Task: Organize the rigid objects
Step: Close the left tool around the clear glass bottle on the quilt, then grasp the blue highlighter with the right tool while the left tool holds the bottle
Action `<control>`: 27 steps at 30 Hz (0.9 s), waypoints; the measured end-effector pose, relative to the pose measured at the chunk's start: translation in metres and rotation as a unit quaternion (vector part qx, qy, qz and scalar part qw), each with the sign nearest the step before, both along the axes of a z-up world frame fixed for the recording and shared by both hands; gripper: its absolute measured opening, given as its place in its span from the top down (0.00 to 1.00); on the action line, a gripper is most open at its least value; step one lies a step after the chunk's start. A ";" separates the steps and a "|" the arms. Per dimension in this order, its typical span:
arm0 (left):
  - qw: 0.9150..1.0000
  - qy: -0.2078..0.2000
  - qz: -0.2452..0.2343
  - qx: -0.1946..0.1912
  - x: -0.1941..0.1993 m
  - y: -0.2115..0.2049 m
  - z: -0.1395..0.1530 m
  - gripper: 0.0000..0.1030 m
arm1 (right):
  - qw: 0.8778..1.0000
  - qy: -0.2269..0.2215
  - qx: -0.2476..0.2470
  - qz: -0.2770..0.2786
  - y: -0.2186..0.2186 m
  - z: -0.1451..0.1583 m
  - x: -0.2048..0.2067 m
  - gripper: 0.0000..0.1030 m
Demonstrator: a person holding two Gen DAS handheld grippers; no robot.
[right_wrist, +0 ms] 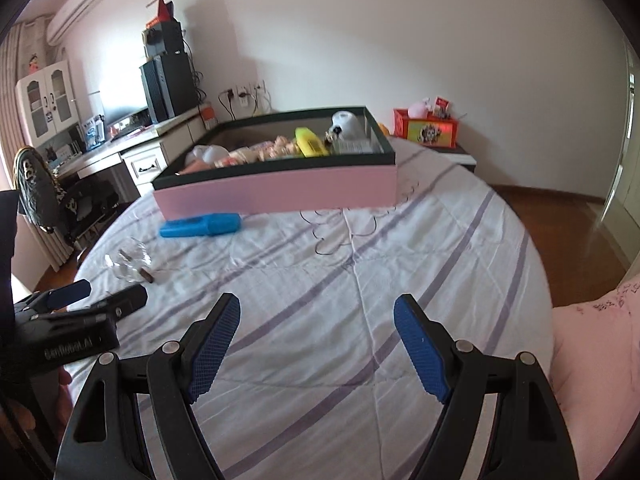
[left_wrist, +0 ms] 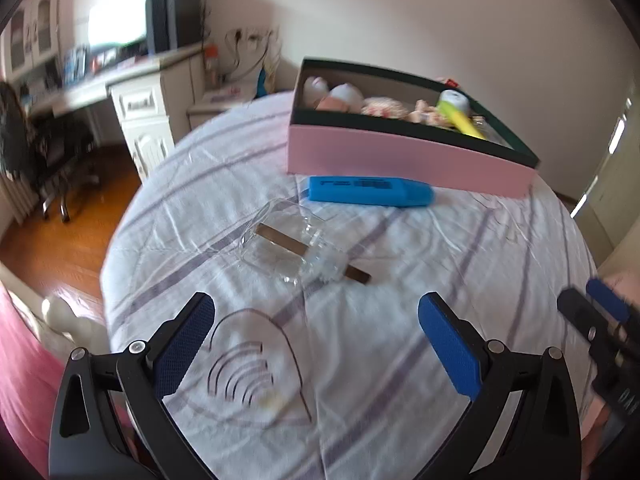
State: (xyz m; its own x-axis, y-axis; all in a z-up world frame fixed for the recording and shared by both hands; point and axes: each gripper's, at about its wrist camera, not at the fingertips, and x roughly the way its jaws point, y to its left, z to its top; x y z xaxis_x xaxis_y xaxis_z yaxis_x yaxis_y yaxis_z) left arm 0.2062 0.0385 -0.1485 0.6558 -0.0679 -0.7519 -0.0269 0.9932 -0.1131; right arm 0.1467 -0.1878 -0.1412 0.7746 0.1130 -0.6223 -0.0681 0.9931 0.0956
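Note:
A pink box (left_wrist: 400,160) (right_wrist: 280,194) with a dark rim stands on the bed and holds several items, among them a yellow highlighter (left_wrist: 464,122) (right_wrist: 310,142). A blue highlighter (left_wrist: 370,191) (right_wrist: 202,225) lies on the sheet just in front of the box. A clear plastic packet with a brown stick (left_wrist: 296,252) (right_wrist: 132,266) lies nearer. My left gripper (left_wrist: 316,308) is open and empty, a little short of the packet. My right gripper (right_wrist: 318,308) is open and empty over bare sheet, right of the left gripper (right_wrist: 96,294).
The bed has a white sheet with purple stripes (right_wrist: 380,280). A white desk with a monitor and drawers (left_wrist: 136,100) and an office chair (left_wrist: 60,160) stand to the left. A red box (right_wrist: 426,132) sits on a bedside stand behind. A pink pillow (right_wrist: 592,360) lies right.

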 end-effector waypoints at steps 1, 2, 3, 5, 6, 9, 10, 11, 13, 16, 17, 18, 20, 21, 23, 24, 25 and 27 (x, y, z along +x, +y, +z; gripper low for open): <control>1.000 0.005 0.005 -0.008 0.006 0.002 -0.002 0.00 | 1.000 0.004 0.001 -0.001 -0.001 -0.003 0.004 0.21; 1.000 0.007 0.013 -0.014 0.013 0.004 -0.003 0.00 | 1.000 0.010 0.002 -0.002 -0.002 -0.005 0.009 0.21; 1.000 0.009 0.019 -0.014 0.019 0.005 -0.003 0.00 | 1.000 0.014 0.004 -0.002 -0.002 -0.007 0.013 0.21; 0.999 0.023 0.032 -0.006 0.033 0.006 -0.006 0.00 | 1.000 0.019 0.007 -0.001 -0.002 -0.009 0.019 0.21; 0.999 0.031 0.036 0.000 0.041 0.006 -0.008 0.00 | 1.000 0.021 0.007 -0.001 -0.002 -0.010 0.022 0.21; 0.998 0.042 0.047 0.019 0.055 0.006 -0.013 0.00 | 1.000 0.029 0.010 0.005 -0.001 -0.011 0.032 0.21; 0.998 0.042 0.049 0.022 0.058 0.006 -0.014 0.00 | 0.999 0.030 0.011 0.006 0.000 -0.011 0.034 0.21; 0.997 0.043 0.050 0.028 0.060 0.006 -0.016 0.00 | 0.999 0.031 0.011 0.007 0.000 -0.011 0.036 0.21; 0.998 0.035 0.045 0.031 0.058 0.005 -0.017 0.02 | 0.999 0.031 0.009 0.008 0.002 -0.010 0.040 0.21; 0.999 0.013 0.031 0.022 0.049 0.006 -0.012 0.36 | 0.999 0.033 0.004 0.014 0.009 -0.006 0.049 0.21; 1.000 0.006 0.022 0.017 0.045 0.008 -0.010 0.38 | 0.999 0.035 0.002 0.018 0.013 -0.005 0.054 0.21; 1.000 0.002 0.014 0.014 0.043 0.010 -0.009 0.38 | 0.999 0.035 0.002 0.023 0.017 -0.004 0.057 0.21; 1.000 -0.004 0.005 0.014 0.036 0.012 -0.008 0.39 | 0.998 0.043 0.002 0.036 0.026 -0.004 0.067 0.21; 1.000 -0.009 0.004 0.012 0.033 0.013 -0.006 0.39 | 0.998 0.049 0.003 0.043 0.030 -0.004 0.070 0.21; 1.000 -0.015 -0.002 0.006 0.025 0.016 -0.003 0.39 | 0.996 0.064 0.003 0.060 0.040 -0.004 0.079 0.21; 1.000 -0.017 -0.001 0.005 0.022 0.018 -0.003 0.39 | 0.995 0.066 0.001 0.075 0.049 -0.003 0.083 0.21; 1.000 -0.019 -0.001 0.002 0.019 0.020 -0.002 0.39 | 0.994 0.067 0.000 0.086 0.055 -0.003 0.086 0.21; 1.000 -0.024 -0.001 -0.001 0.013 0.024 -0.001 0.39 | 0.991 0.078 -0.001 0.107 0.072 -0.002 0.099 0.21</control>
